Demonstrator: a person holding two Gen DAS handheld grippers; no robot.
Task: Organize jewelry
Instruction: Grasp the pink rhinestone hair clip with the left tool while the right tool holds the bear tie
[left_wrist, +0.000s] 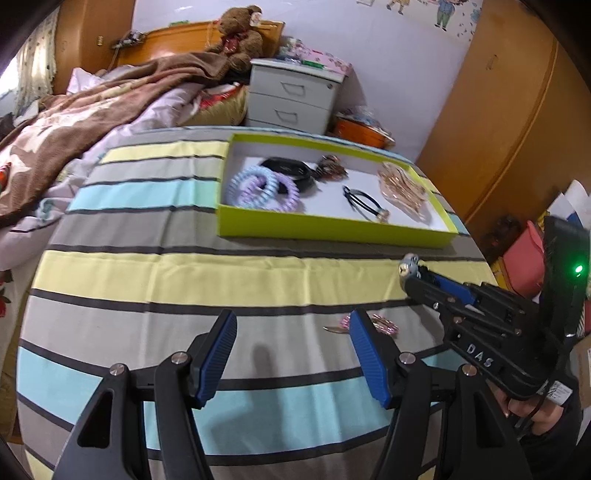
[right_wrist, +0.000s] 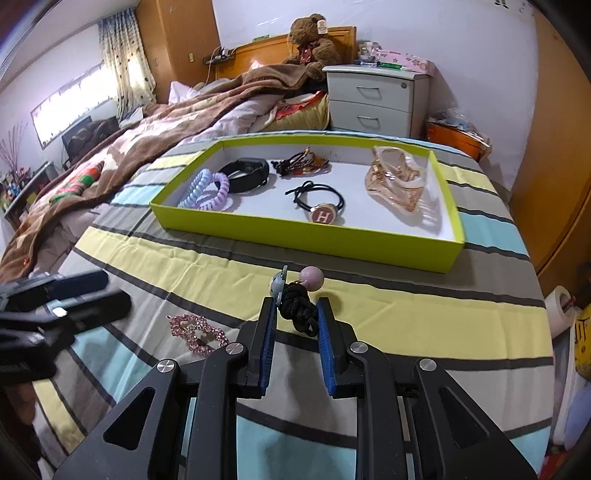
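A lime-green tray sits on the striped bedspread. It holds spiral hair ties, a black band, a dark beaded piece, a black elastic with an "H" charm and a rose-gold claw clip. My right gripper is shut on a black knotted hair tie with a pink bead and a small charm, held above the bedspread short of the tray; it also shows in the left wrist view. My left gripper is open and empty. A pink rhinestone clip lies on the bedspread between the grippers.
A rumpled brown blanket covers the bed to the left. A white bedside cabinet and a teddy bear stand beyond the tray. A wooden wardrobe is at the right.
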